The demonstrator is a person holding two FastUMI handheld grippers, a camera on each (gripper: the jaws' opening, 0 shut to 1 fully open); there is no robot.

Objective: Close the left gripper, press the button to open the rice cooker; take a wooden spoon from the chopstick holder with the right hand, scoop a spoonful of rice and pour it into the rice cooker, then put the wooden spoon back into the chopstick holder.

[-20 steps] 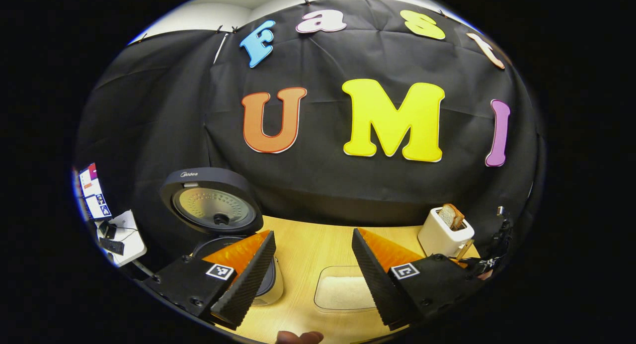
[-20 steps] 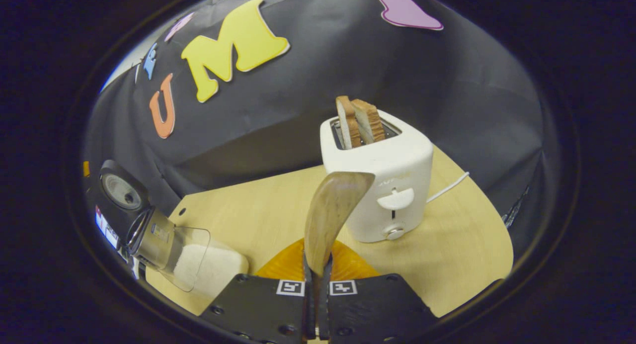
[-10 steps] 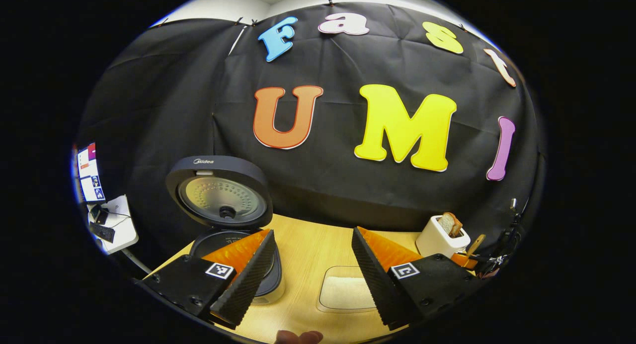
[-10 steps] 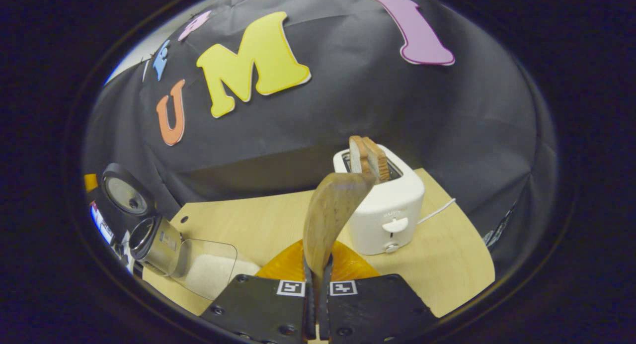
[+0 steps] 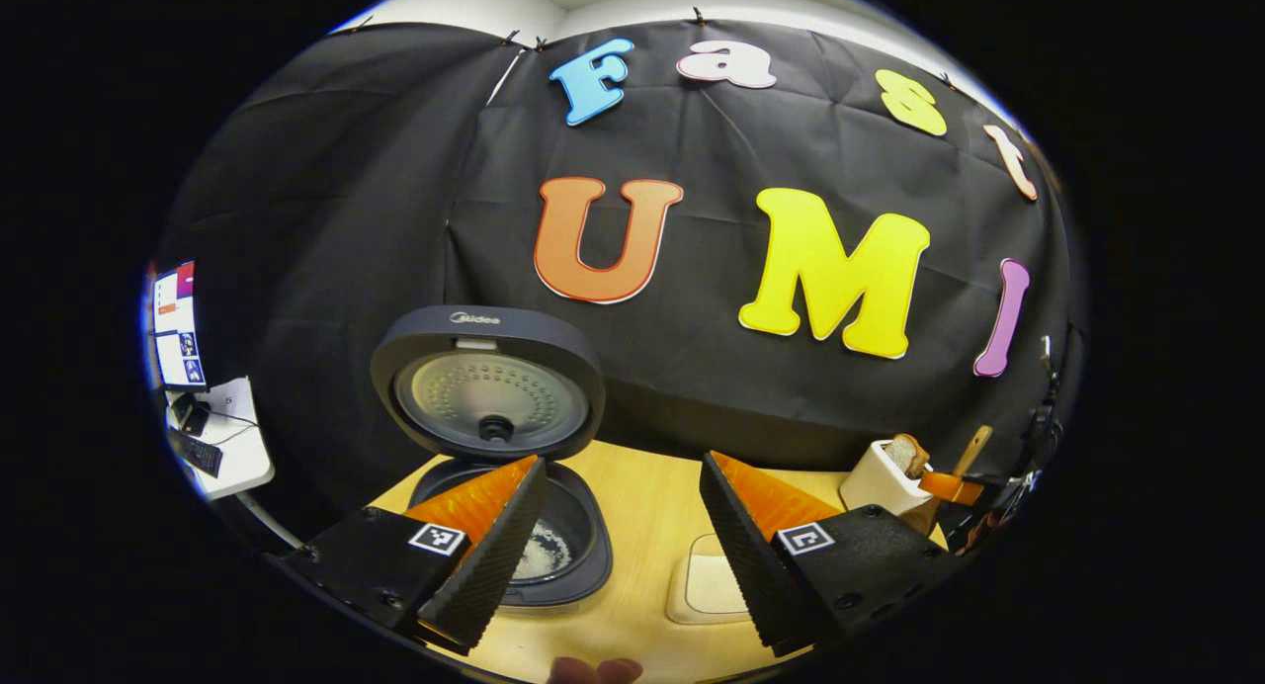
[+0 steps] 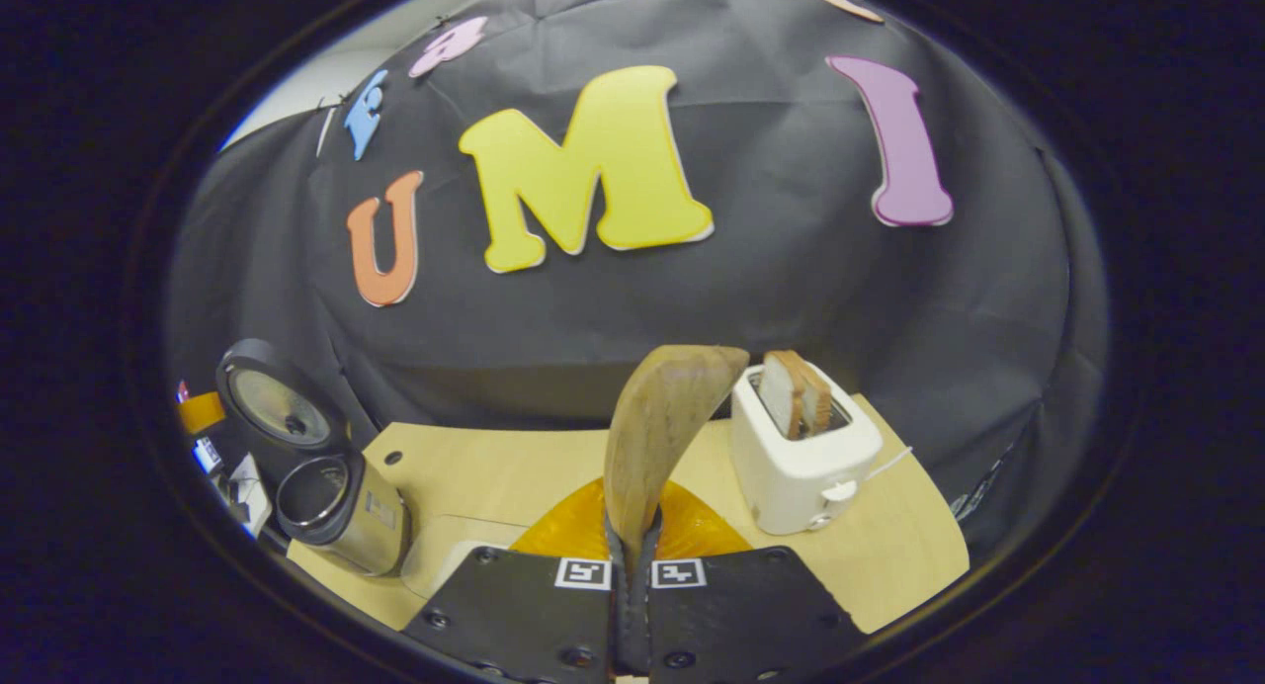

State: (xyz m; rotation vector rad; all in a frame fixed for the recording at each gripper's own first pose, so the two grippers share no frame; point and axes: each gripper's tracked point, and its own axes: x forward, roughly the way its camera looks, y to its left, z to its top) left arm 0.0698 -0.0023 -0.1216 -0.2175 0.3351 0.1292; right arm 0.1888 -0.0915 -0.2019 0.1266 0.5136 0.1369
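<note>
Right gripper view: the right gripper (image 6: 632, 575) has its jaws pinched narrow on the handle of the wooden spoon (image 6: 657, 432), whose bowl stands up and ahead of the tips.
Spoon handling: by its look light, stiff and smooth-grained; I judge it may twist in the jaws if tipped fast, so a hold low on the handle, as now, suits it.
Left gripper: the left gripper (image 5: 623, 526) stands wide apart, holding nothing.
Rice cooker: the rice cooker (image 5: 514, 526) lies just ahead of the left finger, lid (image 5: 489, 383) up; a few grains seem to show in the pot.
Rice tray: a shallow tray (image 5: 707, 585) lies between the left gripper's fingers, nearer the right one.
Holder: a metal cup (image 6: 341, 511), likely the chopstick holder, stands ahead and left of the right gripper.
Toaster: the toaster (image 6: 802, 457) sits just right of the spoon bowl.
Change: compared with a second ago, the toaster looks smaller and farther from the right gripper, the cooker shows fuller before the left one; the spoon's grip is unchanged.
</note>
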